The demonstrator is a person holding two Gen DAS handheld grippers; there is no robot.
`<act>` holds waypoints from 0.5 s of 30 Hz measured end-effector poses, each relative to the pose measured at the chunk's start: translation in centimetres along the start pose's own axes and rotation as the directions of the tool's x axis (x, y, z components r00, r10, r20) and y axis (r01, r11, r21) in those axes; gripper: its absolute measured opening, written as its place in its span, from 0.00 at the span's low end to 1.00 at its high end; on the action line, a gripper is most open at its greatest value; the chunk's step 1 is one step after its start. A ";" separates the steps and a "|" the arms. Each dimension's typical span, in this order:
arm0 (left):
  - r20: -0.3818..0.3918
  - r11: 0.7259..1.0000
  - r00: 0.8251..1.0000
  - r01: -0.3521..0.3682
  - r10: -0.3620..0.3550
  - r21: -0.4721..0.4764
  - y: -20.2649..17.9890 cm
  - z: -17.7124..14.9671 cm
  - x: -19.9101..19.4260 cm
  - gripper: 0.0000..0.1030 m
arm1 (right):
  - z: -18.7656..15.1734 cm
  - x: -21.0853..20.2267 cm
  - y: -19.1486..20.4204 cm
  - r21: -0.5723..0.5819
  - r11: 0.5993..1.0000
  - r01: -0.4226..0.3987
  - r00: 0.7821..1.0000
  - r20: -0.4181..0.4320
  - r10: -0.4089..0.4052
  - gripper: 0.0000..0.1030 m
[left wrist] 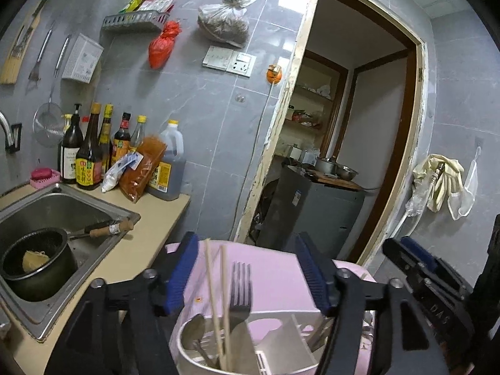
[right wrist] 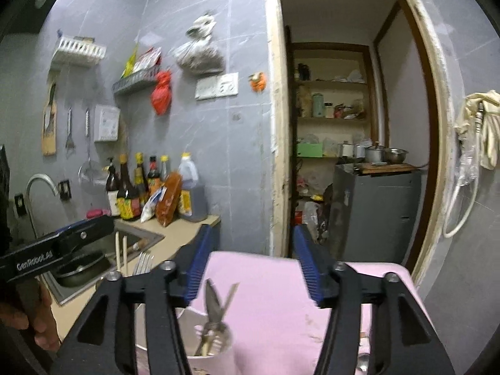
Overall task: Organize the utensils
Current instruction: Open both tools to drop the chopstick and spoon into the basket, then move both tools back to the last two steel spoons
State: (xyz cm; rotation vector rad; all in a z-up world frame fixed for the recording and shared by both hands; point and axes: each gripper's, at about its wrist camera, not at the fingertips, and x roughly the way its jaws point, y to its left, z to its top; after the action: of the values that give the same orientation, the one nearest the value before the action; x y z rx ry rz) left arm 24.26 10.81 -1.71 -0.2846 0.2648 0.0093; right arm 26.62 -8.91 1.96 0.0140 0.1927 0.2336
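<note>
A white utensil holder [left wrist: 278, 347] stands on a pink surface [left wrist: 275, 275]. In the left wrist view it holds a fork [left wrist: 240, 290], two wooden chopsticks [left wrist: 215, 293] and a spoon [left wrist: 192, 332], all upright. In the right wrist view scissors [right wrist: 215, 309] stand in the holder [right wrist: 190, 322] with blades up. My left gripper [left wrist: 247, 272] is open and empty just above the fork and chopsticks. My right gripper [right wrist: 253, 262] is open and empty above the scissors. The right gripper also shows in the left wrist view [left wrist: 418, 265].
A steel sink [left wrist: 59, 206] with a dark pot [left wrist: 37, 265] and a wooden-handled tool [left wrist: 109, 228] lies to the left. Sauce bottles [left wrist: 93, 150] stand against the tiled wall. A doorway [left wrist: 353, 143] with a grey cabinet [left wrist: 315, 212] is straight ahead.
</note>
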 end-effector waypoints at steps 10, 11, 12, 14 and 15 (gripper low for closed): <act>0.034 0.998 0.999 -0.005 0.003 0.058 -5.7 1.2 -1.3 0.98 | 2.2 -4.3 -6.6 0.041 0.996 0.082 0.995 0.058 -0.084 0.98; 0.037 0.998 0.999 -0.001 -0.001 0.065 -6.4 1.2 -1.4 0.99 | 2.3 -4.7 -7.3 0.040 0.995 0.089 0.994 0.061 -0.091 0.99; 0.041 0.997 0.999 0.004 -0.008 0.074 -7.1 1.0 -1.5 0.99 | 2.3 -5.1 -7.9 0.038 0.995 0.097 0.993 0.064 -0.099 0.99; 0.046 0.996 0.999 0.009 -0.013 0.093 -8.5 0.6 -1.6 0.99 | 2.2 -5.8 -9.4 0.032 0.993 0.111 0.992 0.064 -0.113 0.99; 0.050 0.995 0.999 0.012 -0.017 0.101 -9.2 0.4 -1.7 0.99 | 2.2 -6.1 -10.0 0.029 0.993 0.119 0.991 0.064 -0.120 0.99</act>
State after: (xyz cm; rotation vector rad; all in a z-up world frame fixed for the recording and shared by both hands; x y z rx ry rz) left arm 23.14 2.13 1.62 -0.1858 0.2123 -0.0110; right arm 23.49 -20.09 4.90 0.0348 0.1309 0.1112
